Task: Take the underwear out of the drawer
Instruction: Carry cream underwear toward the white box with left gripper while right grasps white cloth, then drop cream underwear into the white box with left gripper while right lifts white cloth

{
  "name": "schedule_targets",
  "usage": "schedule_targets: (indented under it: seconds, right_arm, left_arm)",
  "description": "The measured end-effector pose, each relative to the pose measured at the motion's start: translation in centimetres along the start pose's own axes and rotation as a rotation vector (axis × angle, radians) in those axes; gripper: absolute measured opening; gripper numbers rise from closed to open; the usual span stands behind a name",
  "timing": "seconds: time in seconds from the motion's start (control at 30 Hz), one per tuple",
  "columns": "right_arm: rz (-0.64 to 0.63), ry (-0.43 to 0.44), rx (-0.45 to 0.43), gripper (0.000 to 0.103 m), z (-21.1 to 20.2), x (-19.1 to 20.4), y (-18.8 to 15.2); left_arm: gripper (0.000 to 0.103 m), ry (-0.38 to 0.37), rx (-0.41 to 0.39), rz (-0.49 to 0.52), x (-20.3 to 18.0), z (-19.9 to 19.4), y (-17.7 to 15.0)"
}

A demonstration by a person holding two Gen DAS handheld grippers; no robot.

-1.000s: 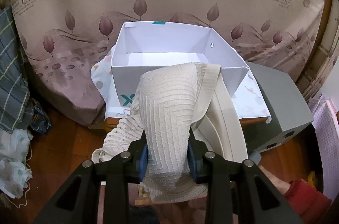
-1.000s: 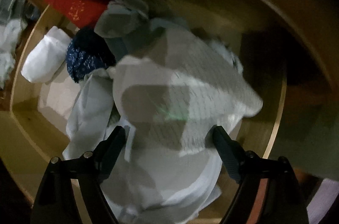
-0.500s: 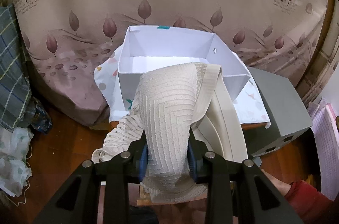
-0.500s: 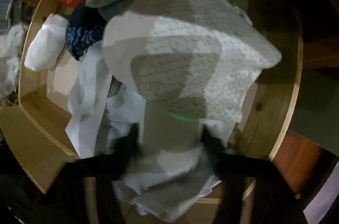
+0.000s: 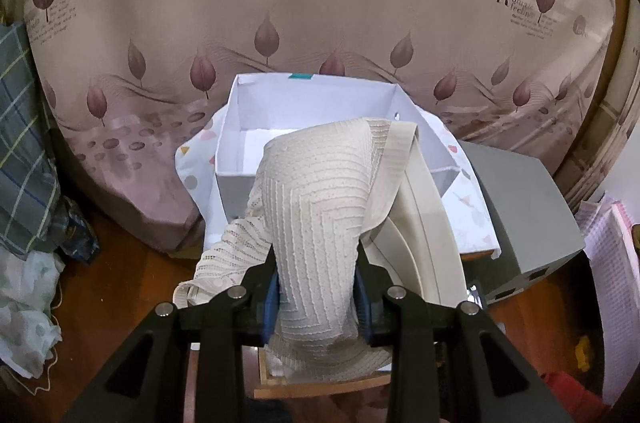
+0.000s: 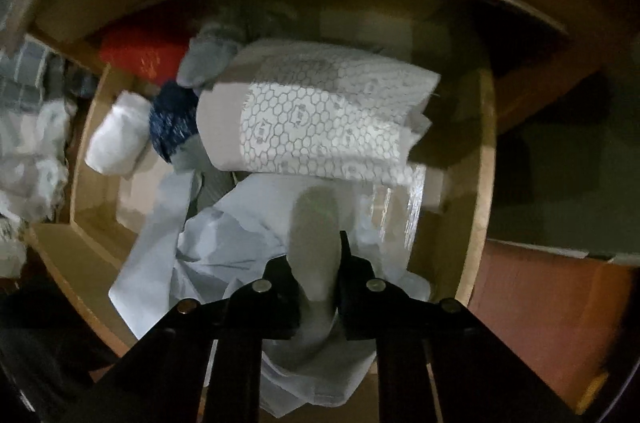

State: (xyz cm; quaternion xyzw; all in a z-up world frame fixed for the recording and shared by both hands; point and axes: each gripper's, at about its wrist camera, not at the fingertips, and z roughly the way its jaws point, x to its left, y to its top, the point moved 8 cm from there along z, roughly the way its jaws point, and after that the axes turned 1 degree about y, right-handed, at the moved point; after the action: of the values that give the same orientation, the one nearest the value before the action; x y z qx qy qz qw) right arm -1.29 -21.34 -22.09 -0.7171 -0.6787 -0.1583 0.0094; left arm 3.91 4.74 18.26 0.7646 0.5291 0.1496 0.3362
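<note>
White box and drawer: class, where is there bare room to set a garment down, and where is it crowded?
Free: the white box, its floor bare between its walls, and the drawer bottom's bare strip beside the white roll. Crowded: the drawer's middle, heaped with the honeycomb-print garment and pale cloth.

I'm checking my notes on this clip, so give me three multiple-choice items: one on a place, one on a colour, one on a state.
1. Where is the white box?
A. beyond the left gripper, by the leaf-print bed cover
B. inside the drawer
C. on the grey cabinet

2. What colour is the garment in the left gripper?
A. red
B. cream
C. navy

3. How is the right gripper?
A. wide open, empty
B. out of view
C. shut on the pale garment

Answers: 1 A, the box stands past the fingers, before the cover. 2 B, the cream ribbed garment sits between the pads. 3 C, the fingers pinch cloth over the wooden drawer.
</note>
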Motion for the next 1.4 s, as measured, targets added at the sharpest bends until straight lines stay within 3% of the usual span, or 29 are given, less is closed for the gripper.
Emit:
schedule_targets:
  seconds: [0.23, 0.33, 0.6, 0.8, 0.97, 1.1, 1.4]
  right_arm:
    - [0.101, 0.1, -0.145, 0.012, -1.3, 0.1, -0.2]
    - [0.095, 0.079, -0.195, 0.012, -2.5, 0.4, -0.4]
    - [0.116, 0.08, -0.198, 0.012, -2.4, 0.0, -0.7]
    - [0.098, 0.031, -0.242, 0.012, -2.9, 0.1, -0.6]
    - [0.106, 0.008, -0.271, 0.012, -3.3, -0.3, -0.5]
    - [0.105, 0.001, -0.266, 0.012, -2.9, -0.2, -0.4]
    - [0.098, -0.026, -0.281, 0.012, -3.1, -0.2, -0.1]
  left_arm:
    - [0.031, 0.027, -0.04, 0.015, -0.4, -0.6, 3.6]
    - [0.031, 0.027, -0.037, 0.017, -0.6, -0.1, 5.2]
    - [0.031, 0.056, -0.037, 0.022, -0.6, 2.6, 10.6]
    - [0.031, 0.107, 0.001, 0.051, 0.3, 7.6, 13.1]
    - [0.031, 0.173, 0.059, 0.106, 1.2, 12.1, 12.6]
    - [0.031, 0.171, 0.113, 0.09, 2.0, 15.0, 11.2]
    - [0.034, 0.214, 0.182, 0.093, 3.7, 18.5, 9.2]
